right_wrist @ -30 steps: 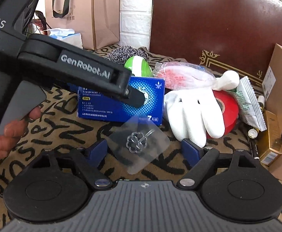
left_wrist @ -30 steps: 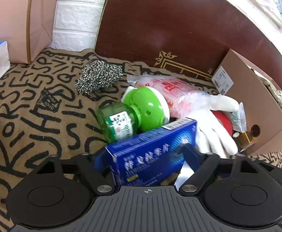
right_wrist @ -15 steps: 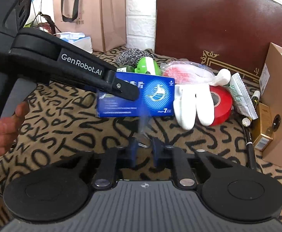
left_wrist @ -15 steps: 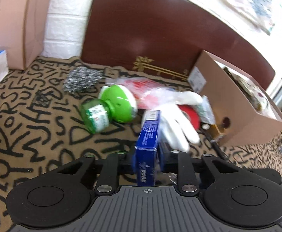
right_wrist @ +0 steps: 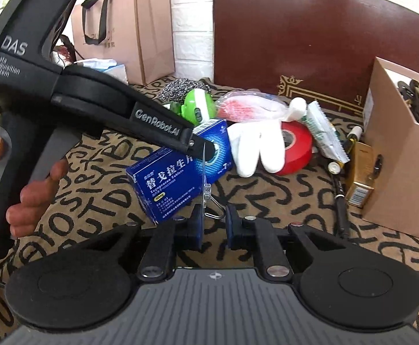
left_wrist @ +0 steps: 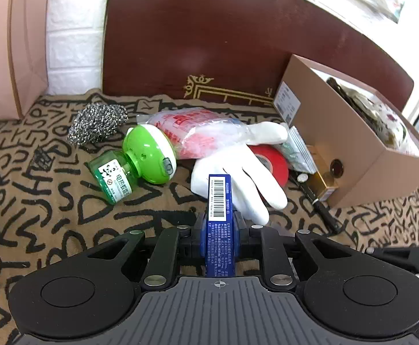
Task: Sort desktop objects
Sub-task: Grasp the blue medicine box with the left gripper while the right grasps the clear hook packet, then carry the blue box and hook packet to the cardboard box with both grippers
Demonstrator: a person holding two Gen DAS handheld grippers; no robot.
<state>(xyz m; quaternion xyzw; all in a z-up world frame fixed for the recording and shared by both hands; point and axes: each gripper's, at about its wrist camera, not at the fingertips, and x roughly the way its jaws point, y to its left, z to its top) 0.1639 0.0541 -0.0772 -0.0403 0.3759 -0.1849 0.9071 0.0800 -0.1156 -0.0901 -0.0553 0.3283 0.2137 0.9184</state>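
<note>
Nearest the left wrist camera, the left gripper (left_wrist: pixel 219 227) pinches a blue medicine box (left_wrist: pixel 219 224) edge-on between its blue pads, the barcode end pointing away and the box lifted clear of the patterned tablecloth (left_wrist: pixel 37 207). Its jaws have just been closing, and the box now sits tight between them.

In the right wrist view, the right gripper (right_wrist: pixel 214 224) has its fingers drawn close, gripping a clear adhesive wall hook (right_wrist: pixel 206 192): the transparent sheet stands edge-on against the left pad and the wire hook loops across to the right one. These jaws too have just been closing. Beyond it the same blue box hangs tilted from the left gripper's tips, and a person's hand (right_wrist: pixel 28 198) wraps that gripper's handle at the left edge.

Just past the box lies a white glove (left_wrist: pixel 238 172) spread over a red tape roll (left_wrist: pixel 269 161), with a green mosquito-repellent bottle (left_wrist: pixel 134 164) on its side to the left. Behind these lie a plastic bag with red print (left_wrist: pixel 192 129) and a steel wool scourer (left_wrist: pixel 97 123). To the right, a black pen (left_wrist: pixel 321 207) and a small gold box (left_wrist: pixel 324 187) lie against an open cardboard box (left_wrist: pixel 353 149). Farthest back stand a dark brown chair back (left_wrist: pixel 224 37) and a pink paper bag (right_wrist: pixel 129 28) against the white brick wall.
</note>
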